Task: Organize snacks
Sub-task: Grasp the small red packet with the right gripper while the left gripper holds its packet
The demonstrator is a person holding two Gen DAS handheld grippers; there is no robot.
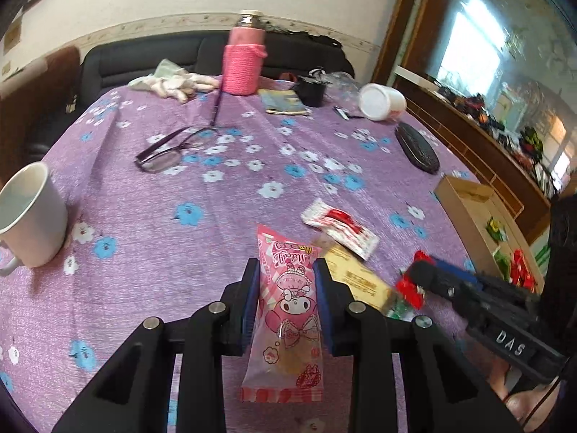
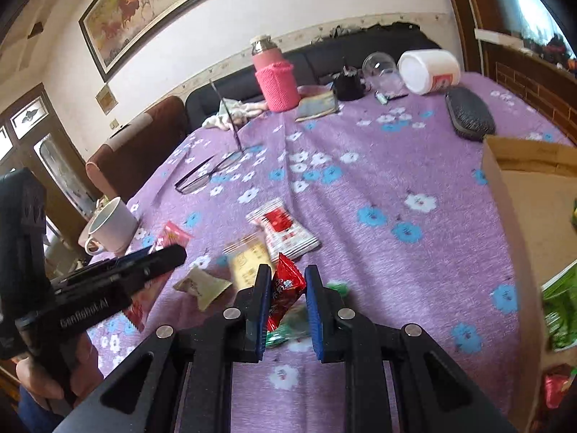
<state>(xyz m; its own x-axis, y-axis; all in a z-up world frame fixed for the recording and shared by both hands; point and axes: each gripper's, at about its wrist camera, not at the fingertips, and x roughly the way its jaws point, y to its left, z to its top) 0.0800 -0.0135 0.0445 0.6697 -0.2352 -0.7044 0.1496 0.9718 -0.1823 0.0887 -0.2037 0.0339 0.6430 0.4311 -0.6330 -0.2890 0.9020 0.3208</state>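
**Both tongs loaded**

Left tongs (image 1: 286, 301) clamp a pink snack packet (image 1: 286, 315), bottom centre of frame. Right tongs (image 2: 287, 301) grip a red candy wrapper (image 2: 285, 287), bottom centre, above the purple floral worktop (image 2: 378, 180). Cardboard box (image 2: 505, 195) at right edge.

Left gripper (image 1: 286, 281): black plastic frame, two fingers lined with blue ribbed pads (image 1: 320, 285), four round silver pins across the linkage arms. Right gripper (image 2: 287, 283): same build, black with blue pads (image 2: 313, 301) and silver pins. Seen from the side, one body carries white lettering "DAS", the other "GenRobot.AI". A hand (image 2: 43, 382) wraps the black handle.
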